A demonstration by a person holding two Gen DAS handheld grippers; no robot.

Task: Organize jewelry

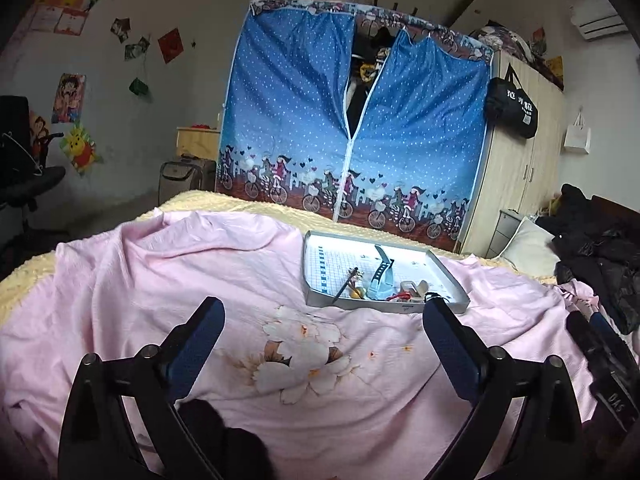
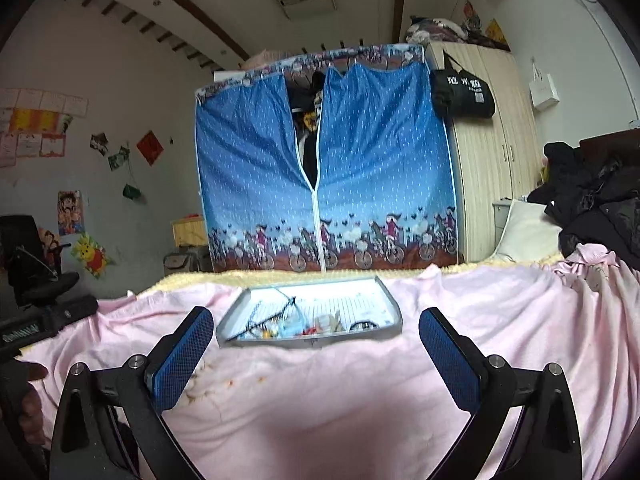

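Observation:
A shallow grey tray (image 1: 316, 300) lies on the pink bedspread (image 1: 200, 264). In it are a blue watch (image 1: 380, 276), a dark hairpin (image 1: 346, 282), a small gold piece (image 1: 357, 291) and red and white bits (image 1: 404, 294). My left gripper (image 1: 322, 316) is open over the floral print, just short of the tray's near wall. In the right wrist view the same tray (image 2: 312, 340) sits straight ahead, its contents blurred. My right gripper (image 2: 316, 326) is open, fingers wide on either side of the tray's front. Neither gripper holds anything.
The bed carries a yellow blanket (image 1: 248, 206) under the pink cover, a pillow (image 2: 524, 232) and a heap of black clothes (image 2: 600, 208) at right. A blue fabric wardrobe (image 1: 352, 120) and a wooden closet (image 2: 492, 152) stand behind. An office chair (image 1: 24, 168) is at left.

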